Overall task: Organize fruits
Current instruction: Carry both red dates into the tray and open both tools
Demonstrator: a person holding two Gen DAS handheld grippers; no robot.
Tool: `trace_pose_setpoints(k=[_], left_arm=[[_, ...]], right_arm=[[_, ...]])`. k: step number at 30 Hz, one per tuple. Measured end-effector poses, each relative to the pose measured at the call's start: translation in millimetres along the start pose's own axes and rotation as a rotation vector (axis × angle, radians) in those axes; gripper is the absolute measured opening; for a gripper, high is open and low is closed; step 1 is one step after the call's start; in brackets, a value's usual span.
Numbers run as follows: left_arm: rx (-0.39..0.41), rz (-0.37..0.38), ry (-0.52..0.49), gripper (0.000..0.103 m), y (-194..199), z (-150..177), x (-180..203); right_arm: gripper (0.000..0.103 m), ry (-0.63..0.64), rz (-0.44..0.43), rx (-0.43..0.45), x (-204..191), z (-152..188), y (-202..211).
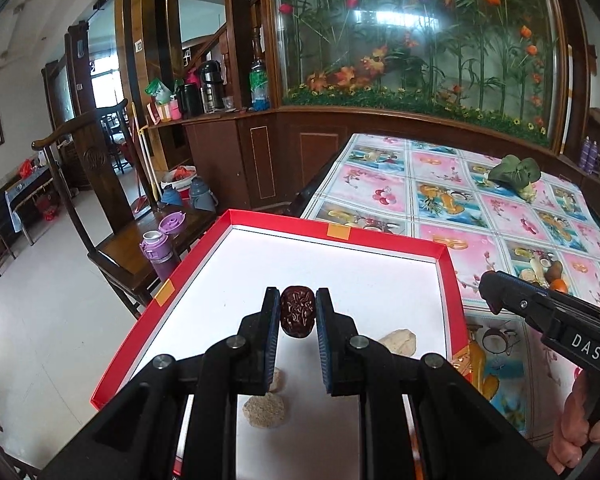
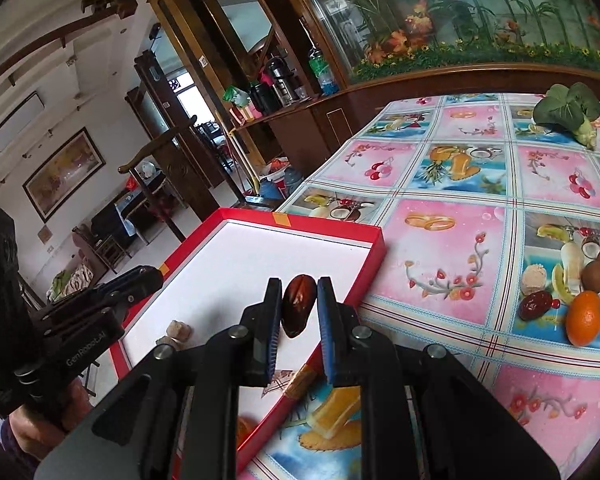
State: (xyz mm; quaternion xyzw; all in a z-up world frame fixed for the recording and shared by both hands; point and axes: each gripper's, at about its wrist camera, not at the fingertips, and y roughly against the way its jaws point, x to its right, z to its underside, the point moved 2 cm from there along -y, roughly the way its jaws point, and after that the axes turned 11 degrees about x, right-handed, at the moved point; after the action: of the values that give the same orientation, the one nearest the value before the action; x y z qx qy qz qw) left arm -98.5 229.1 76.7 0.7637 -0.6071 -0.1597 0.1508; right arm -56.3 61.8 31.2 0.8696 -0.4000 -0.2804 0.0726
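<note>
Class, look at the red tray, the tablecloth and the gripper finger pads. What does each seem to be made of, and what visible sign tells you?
Red tray: probably cardboard, a thin folded wall with a matte white paper lining.
Tablecloth: likely plastic or oilcloth, a smooth printed fruit pattern with a slight sheen.
Finger pads: seemingly blue rubber, finely ribbed, set on black hard-plastic fingers; the exact material is uncertain.

— How was the left gripper (image 1: 298,312) held?

— Its two fingers were closed on a wrinkled dark date (image 1: 297,310), which was pinched between the blue pads (image 1: 273,336) and kept lifted.

— And the right gripper (image 2: 299,308)?

— It was likewise clamped, on a smooth brown date (image 2: 298,305), and was angled forward and to the left.

— Could the hands be seen?

— Partly. The right hand (image 1: 580,426) was wrapped around its handle; the left hand (image 2: 48,416) was glimpsed under its grip.
</note>
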Motion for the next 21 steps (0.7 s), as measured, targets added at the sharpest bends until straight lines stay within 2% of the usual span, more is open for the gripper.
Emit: trace_pose_setpoints(k=[14,21], left_arm=[[-0.028,0.005,-0.006,0.016,-8.4,7.2,-0.6],[-0.054,-0.016,-0.021,0.016,-20.5,11.9,-4.8]], right_arm=[[0.02,0.04,-0.004,-0.026,-8.0,7.4,-6.1],[0.02,0.026,-0.016,-0.049,-14.5,5.1,-26.4]])
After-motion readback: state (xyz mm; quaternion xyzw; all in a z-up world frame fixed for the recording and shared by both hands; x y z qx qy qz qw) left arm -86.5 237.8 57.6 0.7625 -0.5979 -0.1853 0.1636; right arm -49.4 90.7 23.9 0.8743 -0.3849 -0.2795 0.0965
